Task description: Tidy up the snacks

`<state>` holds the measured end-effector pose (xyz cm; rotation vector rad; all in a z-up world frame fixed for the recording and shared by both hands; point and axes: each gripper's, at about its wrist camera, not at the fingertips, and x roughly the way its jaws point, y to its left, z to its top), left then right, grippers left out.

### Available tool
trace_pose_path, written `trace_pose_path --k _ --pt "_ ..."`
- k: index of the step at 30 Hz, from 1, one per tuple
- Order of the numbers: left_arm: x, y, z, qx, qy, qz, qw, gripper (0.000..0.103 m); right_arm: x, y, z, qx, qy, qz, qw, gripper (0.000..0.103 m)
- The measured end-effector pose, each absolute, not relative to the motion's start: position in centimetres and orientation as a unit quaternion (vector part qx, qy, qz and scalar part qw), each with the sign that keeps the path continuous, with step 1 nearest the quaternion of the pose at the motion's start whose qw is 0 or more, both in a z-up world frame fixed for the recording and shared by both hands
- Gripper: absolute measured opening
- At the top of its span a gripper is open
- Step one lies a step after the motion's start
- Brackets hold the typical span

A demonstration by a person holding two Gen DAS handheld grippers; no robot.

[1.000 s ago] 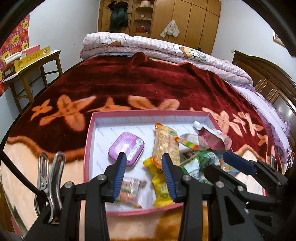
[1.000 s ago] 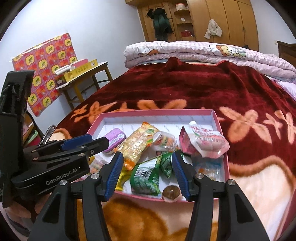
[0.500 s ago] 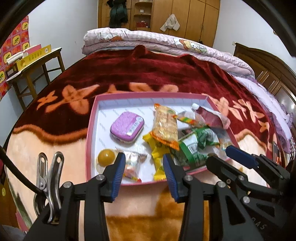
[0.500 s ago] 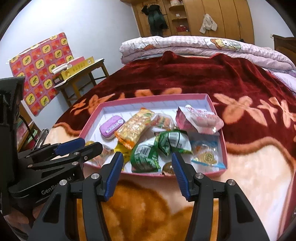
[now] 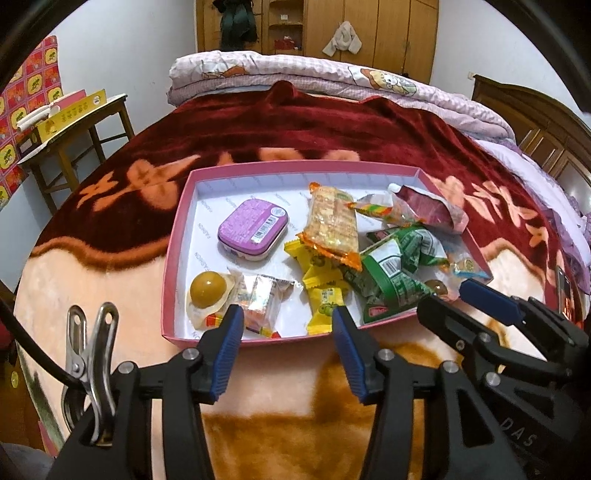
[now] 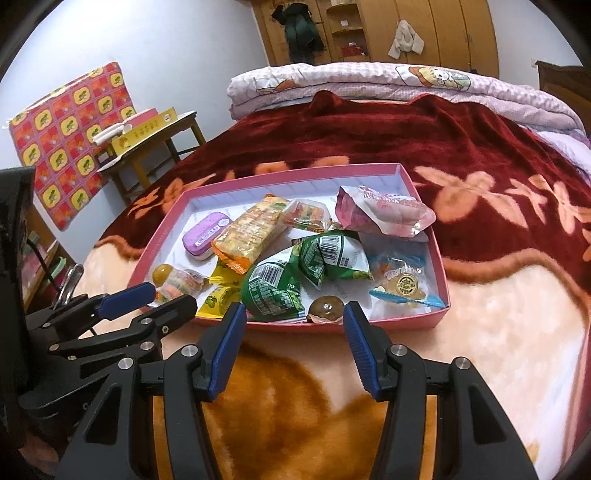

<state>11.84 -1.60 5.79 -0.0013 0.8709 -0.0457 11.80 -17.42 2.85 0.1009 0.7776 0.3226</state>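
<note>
A red flowered blanket (image 5: pixel 332 122) covers the bed, a wooden wardrobe (image 5: pixel 369 33) behind it.

Plush blanket (image 5: pixel 258 122), glossy wrappers (image 5: pixel 391 277)

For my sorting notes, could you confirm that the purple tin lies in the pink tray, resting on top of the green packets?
Not quite: the purple tin does lie in the pink tray, but on the bare tray floor, apart from the green packets, with the long orange-edged cracker pack between them. The left wrist view shows it.
</note>
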Motion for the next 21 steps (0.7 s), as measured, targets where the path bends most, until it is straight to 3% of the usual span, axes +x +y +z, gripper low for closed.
trace_pose_path --k 21 --pt "11.84 -1.43 5.55 -0.008 0.421 -0.02 0.907 0.053 11.71 -17.53 2.78 0.051 0.373 0.154 0.914 0.056"
